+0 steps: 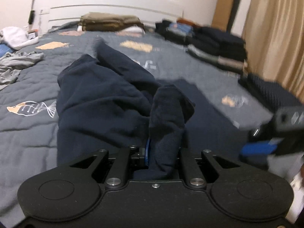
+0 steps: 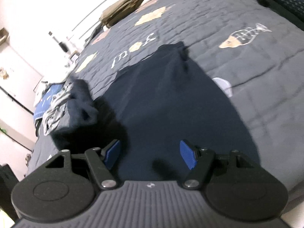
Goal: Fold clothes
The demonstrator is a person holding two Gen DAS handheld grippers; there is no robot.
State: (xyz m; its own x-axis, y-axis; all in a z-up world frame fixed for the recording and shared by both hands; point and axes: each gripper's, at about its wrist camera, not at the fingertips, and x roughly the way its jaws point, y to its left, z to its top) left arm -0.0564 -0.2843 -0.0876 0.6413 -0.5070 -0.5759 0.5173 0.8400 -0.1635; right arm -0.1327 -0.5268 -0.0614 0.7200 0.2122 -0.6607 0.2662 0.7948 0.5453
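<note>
I am working over a bed [image 1: 28, 138] covered with a grey-blue quilt printed with tan fish and white fish skeletons. At its far end I see a white headboard [image 1: 114, 7] against a pale wall, and a folded olive bundle [image 1: 110, 21] lying just before it. Stacked dark folded clothes [image 1: 214, 47] line the right edge, next to a tan curtain [image 1: 275, 28]. A crumpled grey garment [image 1: 17, 64] lies at the left edge, with a white one beyond it. The navy garment [image 1: 98, 98] lies on the quilt near the middle of the bed; in the left wrist view its long axis runs away from me toward the headboard, with one narrow end reaching farthest up the bed. Its near end is bunched and raised into the left claw [image 1: 163, 152], whose jaws are clamped on that fold of cloth, one blue pad just visible beside it. In the right wrist view the right claw [image 2: 150, 155] stands with its blue pads well apart and nothing between them, above a flat spread of the same garment.
</note>
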